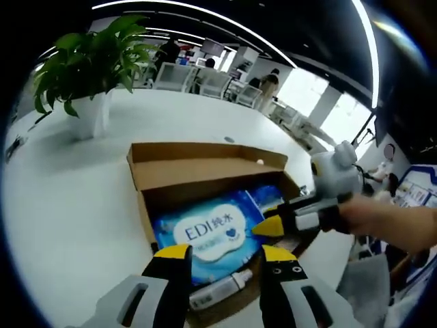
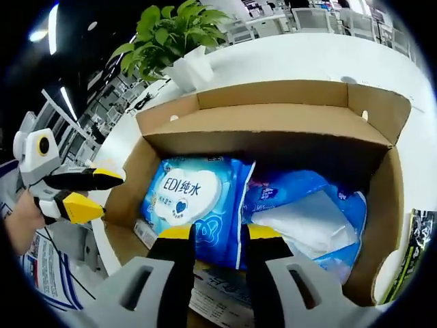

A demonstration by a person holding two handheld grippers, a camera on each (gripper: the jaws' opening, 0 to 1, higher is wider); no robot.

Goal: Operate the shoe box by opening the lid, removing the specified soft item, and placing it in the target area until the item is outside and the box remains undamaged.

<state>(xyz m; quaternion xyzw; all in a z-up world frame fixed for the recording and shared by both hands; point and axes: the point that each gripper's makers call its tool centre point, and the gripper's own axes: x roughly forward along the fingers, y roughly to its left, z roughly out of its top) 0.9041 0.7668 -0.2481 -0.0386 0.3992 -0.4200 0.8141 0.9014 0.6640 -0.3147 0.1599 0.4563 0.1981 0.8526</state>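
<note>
A brown cardboard shoe box (image 1: 205, 171) lies on the white table with its lid folded back. Inside is a soft blue pack of wet wipes (image 1: 205, 232) with a white "EDI" label, lying flat. My left gripper (image 1: 225, 254) stands open just above the pack's near edge. My right gripper (image 1: 268, 217), held in a hand, reaches in from the right over the box's right side. In the right gripper view the box (image 2: 273, 96) is seen from above, my right gripper (image 2: 218, 234) is open over the wipes pack (image 2: 194, 198), and the left gripper (image 2: 95, 191) hovers open at the box's left wall.
A second blue-and-white soft pack (image 2: 307, 219) lies beside the wipes, and a small white bottle (image 1: 222, 290) lies at the box's near end. A potted plant (image 1: 89, 61) stands on the table (image 1: 68, 205) behind the box. A dark packet (image 2: 410, 253) lies outside the box's right wall.
</note>
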